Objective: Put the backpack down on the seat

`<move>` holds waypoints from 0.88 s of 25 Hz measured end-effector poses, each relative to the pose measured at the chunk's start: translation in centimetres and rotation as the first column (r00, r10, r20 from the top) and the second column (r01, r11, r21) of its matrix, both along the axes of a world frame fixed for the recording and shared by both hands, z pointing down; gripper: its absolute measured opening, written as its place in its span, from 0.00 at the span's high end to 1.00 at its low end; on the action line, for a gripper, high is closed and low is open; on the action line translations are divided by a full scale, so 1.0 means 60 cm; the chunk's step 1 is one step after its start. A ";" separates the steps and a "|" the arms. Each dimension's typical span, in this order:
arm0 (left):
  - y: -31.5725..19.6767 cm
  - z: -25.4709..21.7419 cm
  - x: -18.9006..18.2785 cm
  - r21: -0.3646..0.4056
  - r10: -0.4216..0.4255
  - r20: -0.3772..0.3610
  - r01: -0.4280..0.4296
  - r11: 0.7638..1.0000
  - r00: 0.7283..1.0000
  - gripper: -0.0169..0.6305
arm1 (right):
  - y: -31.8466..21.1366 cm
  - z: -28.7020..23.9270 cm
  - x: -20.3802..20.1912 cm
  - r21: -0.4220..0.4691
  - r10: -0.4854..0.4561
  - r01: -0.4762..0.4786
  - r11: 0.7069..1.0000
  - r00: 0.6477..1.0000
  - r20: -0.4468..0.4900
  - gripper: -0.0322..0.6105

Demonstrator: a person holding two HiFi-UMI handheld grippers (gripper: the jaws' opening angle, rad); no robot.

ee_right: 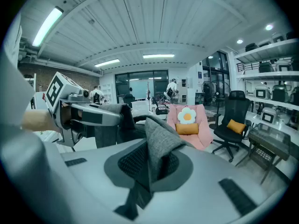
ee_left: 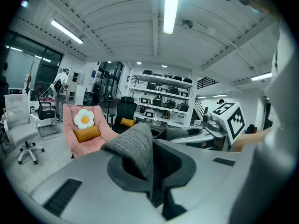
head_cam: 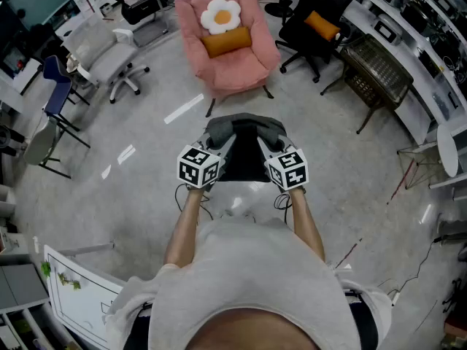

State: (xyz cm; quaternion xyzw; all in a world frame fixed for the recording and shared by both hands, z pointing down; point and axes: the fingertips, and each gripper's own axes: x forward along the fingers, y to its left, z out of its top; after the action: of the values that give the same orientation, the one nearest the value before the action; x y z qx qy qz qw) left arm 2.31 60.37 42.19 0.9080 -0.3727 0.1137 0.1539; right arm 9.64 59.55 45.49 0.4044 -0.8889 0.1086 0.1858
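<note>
My left tongs [ee_left: 150, 169] are all but closed, the jaws nipped tight on a fold of grey cloth of the backpack [head_cam: 244, 146]. My right tongs [ee_right: 156, 168] stand the same way, jaws nearly together with a ridge of the same grey fabric squeezed between them. Both point a little downward and sit side by side, with the backpack hanging between them in front of me. It is off the floor [head_cam: 146, 195] and not touching any seat.

The pink armchair [head_cam: 235, 68] stands ahead of the bag and apart from it, with bare floor between them. To its left is a white office chair [head_cam: 102, 58], and to its right a black office chair [head_cam: 306, 31] with an orange pad on its seat. On the armchair's back leans a white flower cushion [head_cam: 220, 15], and just below it lies an orange bolster [head_cam: 226, 41].
</note>
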 end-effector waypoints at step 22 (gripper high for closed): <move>-0.010 0.017 0.045 -0.020 -0.025 0.010 0.026 0.999 1.000 0.93 | -0.010 0.024 0.043 -0.026 -0.032 0.032 0.999 0.999 0.010 0.91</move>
State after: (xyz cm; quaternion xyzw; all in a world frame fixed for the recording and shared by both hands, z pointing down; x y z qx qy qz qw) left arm 5.00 59.79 43.21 0.9010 -0.3838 0.1199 0.1628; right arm 12.24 58.98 46.91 0.3870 -0.8947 0.1191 0.1886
